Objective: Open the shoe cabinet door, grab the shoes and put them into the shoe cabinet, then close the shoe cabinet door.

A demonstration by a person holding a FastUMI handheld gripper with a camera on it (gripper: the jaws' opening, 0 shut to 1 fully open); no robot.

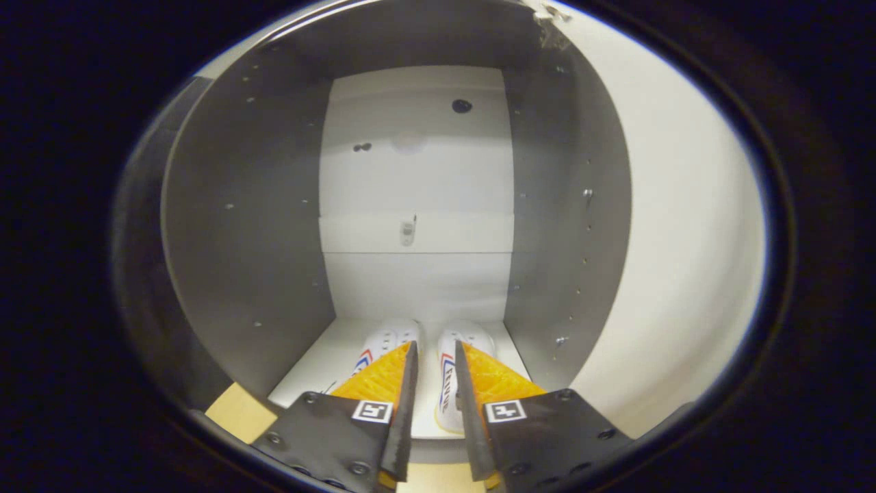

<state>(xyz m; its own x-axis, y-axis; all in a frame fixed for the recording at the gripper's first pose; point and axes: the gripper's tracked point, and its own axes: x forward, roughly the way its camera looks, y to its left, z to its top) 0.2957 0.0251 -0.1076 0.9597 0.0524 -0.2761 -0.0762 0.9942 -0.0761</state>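
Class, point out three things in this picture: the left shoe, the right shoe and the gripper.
left shoe (391, 337), gripper view, on its white toe.
right shoe (471, 337), gripper view, on its white toe.
gripper (434, 356), gripper view, the narrow gap between its fingertips.

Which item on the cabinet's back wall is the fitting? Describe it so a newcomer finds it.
Inside the open cabinet, look past the two white shoes on its floor, beyond the nearly closed gripper. A ledge crosses the back wall. The small pale fitting sits on it, unlike the dark holes higher up.

Bare tan wooden floor (239, 411) showing below, pale wall (684, 274) to the right
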